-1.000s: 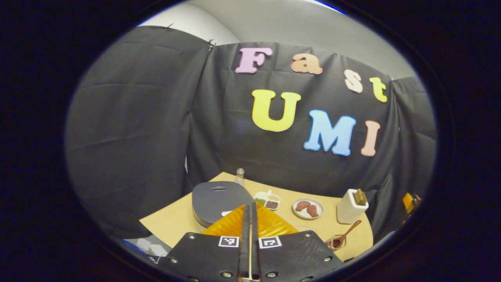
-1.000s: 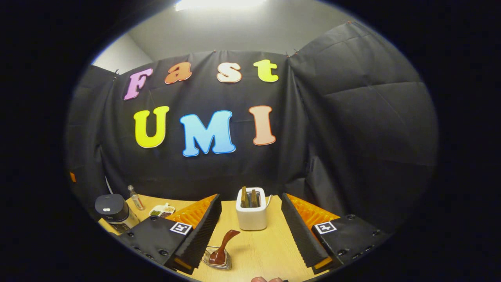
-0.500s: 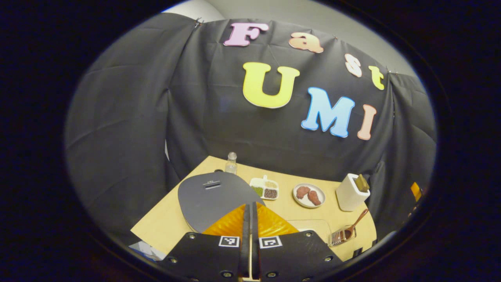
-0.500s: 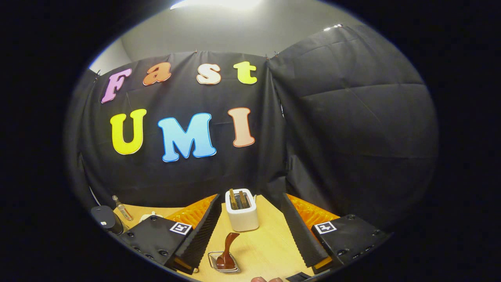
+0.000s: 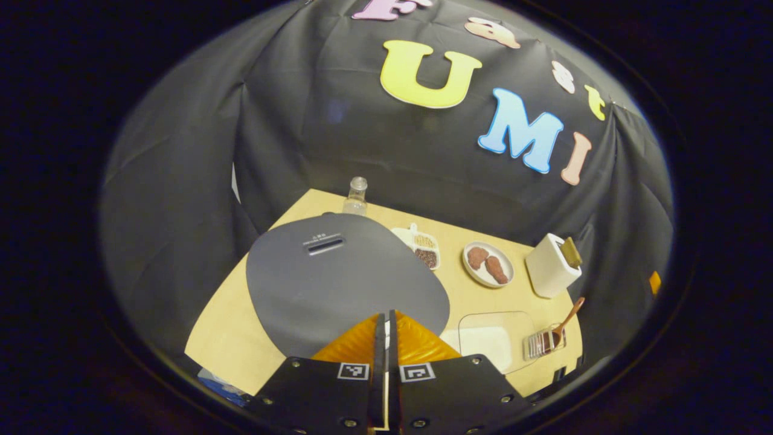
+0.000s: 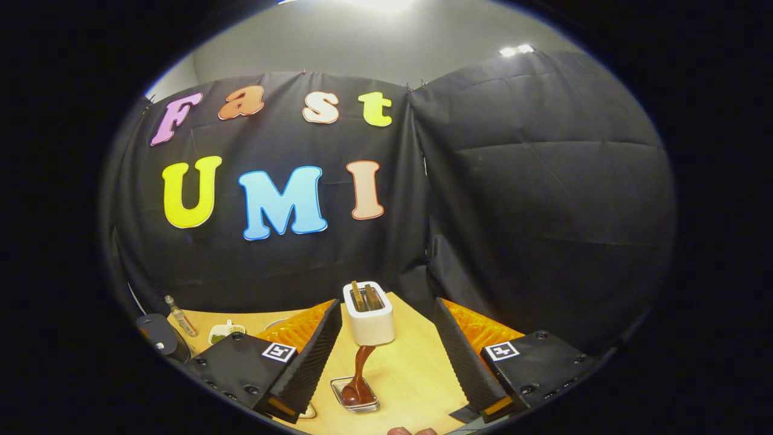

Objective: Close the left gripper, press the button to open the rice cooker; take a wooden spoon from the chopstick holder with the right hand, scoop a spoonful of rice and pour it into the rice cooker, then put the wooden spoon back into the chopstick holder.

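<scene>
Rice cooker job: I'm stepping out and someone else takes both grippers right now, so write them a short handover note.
Left gripper: shut, empty, poised just above the rice cooker; lid down.
Right gripper: open, empty, facing the wooden spoon.
The spoon stands in a small clear holder on the table, in front of the white toaster.
Done: left gripper closed.
Left: press the button to open the cooker, take the spoon, scoop rice, pour it in, return the spoon. I cannot tell where the button is from these views.
</scene>
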`<state>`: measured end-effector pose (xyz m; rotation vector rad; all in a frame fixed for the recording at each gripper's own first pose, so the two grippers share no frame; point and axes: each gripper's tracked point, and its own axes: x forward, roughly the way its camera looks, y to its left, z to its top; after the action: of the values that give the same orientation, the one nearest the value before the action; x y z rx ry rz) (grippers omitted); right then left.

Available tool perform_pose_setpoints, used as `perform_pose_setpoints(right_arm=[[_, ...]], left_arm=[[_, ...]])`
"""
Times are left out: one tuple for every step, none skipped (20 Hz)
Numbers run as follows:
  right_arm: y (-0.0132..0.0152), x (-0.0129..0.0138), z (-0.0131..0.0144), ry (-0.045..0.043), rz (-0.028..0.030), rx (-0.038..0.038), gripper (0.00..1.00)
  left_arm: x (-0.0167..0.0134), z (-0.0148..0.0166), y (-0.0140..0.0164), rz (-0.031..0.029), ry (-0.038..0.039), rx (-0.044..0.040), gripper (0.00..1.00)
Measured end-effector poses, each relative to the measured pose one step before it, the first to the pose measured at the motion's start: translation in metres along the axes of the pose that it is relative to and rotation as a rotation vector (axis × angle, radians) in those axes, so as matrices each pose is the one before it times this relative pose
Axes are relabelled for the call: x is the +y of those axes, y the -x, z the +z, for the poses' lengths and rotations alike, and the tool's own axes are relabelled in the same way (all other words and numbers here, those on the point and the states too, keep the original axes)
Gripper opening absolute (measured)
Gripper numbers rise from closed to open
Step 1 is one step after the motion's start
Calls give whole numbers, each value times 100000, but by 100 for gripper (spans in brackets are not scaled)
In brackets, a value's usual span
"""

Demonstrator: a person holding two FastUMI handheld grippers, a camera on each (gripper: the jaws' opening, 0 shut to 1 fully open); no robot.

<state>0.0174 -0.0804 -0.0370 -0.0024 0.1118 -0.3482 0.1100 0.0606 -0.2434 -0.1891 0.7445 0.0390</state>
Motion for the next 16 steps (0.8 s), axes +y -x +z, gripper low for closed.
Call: perform_pose_setpoints(right_arm=[[439,202,-191,668,-531,487,97],[417,158,-46,590,-690,81,93],[292,105,-143,463,-750,118,93],[333,125,-61,243,-796,53,98],[239,42,-119,29,-825,93,93],[176,136,-123,-99,-768,391,98],[209,68,-257,-210,-547,515,98],[199,96,-83,-249,-409,316,98],[263,119,-88,-280,-252,207,98],[147,168,-6,-218,-234,182,93],[194,105,-78,-201,-276,78,93],[126,132,-62,-242,-307,-19,98],[172,130,-76,-278,-98,196,98],[141,240,-104,-137,253,334,93],[250,180,-145,178,254,476,93],[78,226,-86,504,365,379,93]], left_arm=[[-29,-371,-477,-1237,-1044,1436,4],[-193,-387,-319,-1210,-1008,1348,4],[95,-231,-289,-577,-588,911,4],[127,-95,-193,-588,242,-134,4],[-208,24,-194,-1488,377,45,4],[-99,114,-31,-740,-235,-549,2],[-26,44,-280,-665,-529,-57,4],[109,-376,-26,-111,-449,1281,4],[77,-108,67,190,-662,561,4],[-12,-119,40,-376,-1913,604,4],[-81,-106,-31,-451,-1855,726,3],[30,-40,-66,-334,-461,120,3],[-3,60,-44,-222,1546,-385,3],[142,8,31,-534,1626,-425,3],[-8,-48,12,-1181,307,-510,3],[-126,-242,245,-1342,-1076,-382,3]])
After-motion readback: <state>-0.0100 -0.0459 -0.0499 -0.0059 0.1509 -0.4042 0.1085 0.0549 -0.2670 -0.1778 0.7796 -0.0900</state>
